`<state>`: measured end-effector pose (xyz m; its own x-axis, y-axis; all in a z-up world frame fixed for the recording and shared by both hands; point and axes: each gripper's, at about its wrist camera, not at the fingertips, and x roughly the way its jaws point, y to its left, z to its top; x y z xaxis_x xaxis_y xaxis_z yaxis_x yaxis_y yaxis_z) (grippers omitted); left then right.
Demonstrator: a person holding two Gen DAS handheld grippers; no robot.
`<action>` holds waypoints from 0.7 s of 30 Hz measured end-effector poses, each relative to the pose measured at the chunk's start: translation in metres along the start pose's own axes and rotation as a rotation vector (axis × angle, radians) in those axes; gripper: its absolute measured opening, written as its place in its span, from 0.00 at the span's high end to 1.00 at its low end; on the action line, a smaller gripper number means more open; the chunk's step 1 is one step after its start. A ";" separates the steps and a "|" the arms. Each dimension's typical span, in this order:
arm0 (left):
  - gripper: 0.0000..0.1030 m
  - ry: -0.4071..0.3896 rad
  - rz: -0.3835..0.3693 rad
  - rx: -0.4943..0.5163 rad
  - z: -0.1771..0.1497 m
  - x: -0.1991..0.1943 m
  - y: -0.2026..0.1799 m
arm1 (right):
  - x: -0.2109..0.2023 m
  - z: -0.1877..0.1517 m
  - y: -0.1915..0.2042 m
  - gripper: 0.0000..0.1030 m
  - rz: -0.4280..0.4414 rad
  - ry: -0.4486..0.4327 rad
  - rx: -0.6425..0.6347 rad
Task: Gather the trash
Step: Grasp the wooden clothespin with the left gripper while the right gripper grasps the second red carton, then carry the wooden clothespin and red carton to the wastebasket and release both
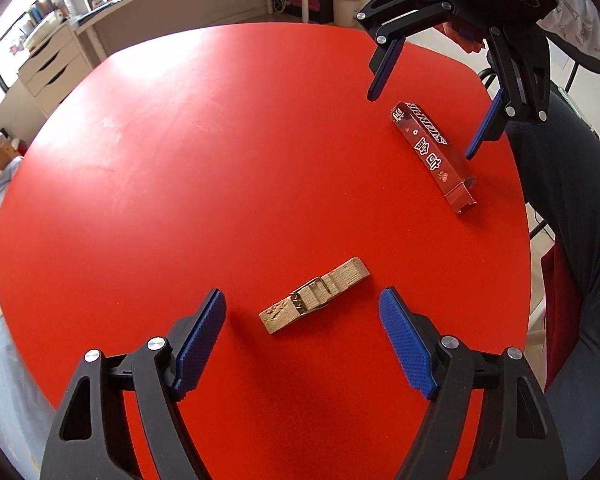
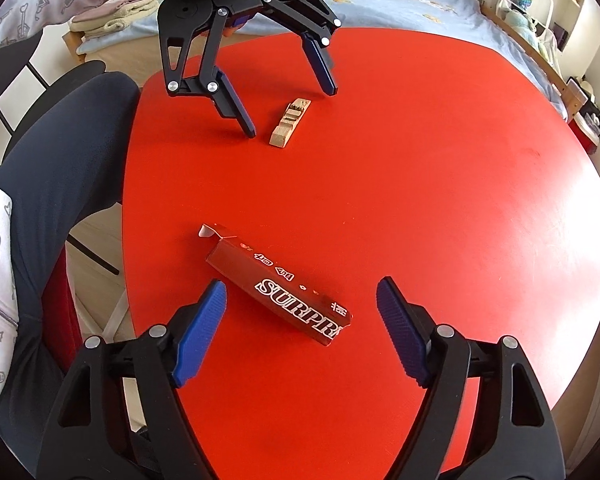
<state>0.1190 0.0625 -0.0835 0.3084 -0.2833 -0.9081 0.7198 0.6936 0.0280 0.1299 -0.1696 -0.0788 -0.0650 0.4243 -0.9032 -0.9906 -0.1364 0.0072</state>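
A wooden clothespin lies on the red table, between and just ahead of my open left gripper. It also shows in the right wrist view, with the left gripper standing over it. A dark red cardboard box with white lettering and an open end flap lies between the fingers of my open right gripper. In the left wrist view the box lies below the right gripper. Both grippers are empty.
A person's dark-trousered legs and a chair sit at the table's edge. A bed with a blue cover stands beyond the table. A desk with drawers and a white bin stand on the other side.
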 end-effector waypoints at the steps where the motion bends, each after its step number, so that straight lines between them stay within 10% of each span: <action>1: 0.27 -0.009 0.000 0.002 0.001 -0.001 0.000 | 0.001 0.000 -0.001 0.31 0.004 -0.001 -0.001; 8: 0.34 -0.055 -0.043 0.016 0.002 0.001 -0.007 | 0.006 0.000 -0.003 0.52 0.015 0.004 -0.008; 21: 0.83 -0.028 -0.020 -0.048 0.007 -0.007 0.000 | 0.005 0.001 -0.005 0.87 0.025 0.004 0.020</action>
<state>0.1214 0.0596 -0.0742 0.3118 -0.3156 -0.8962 0.6957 0.7183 -0.0109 0.1347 -0.1657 -0.0832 -0.0889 0.4174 -0.9043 -0.9909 -0.1289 0.0379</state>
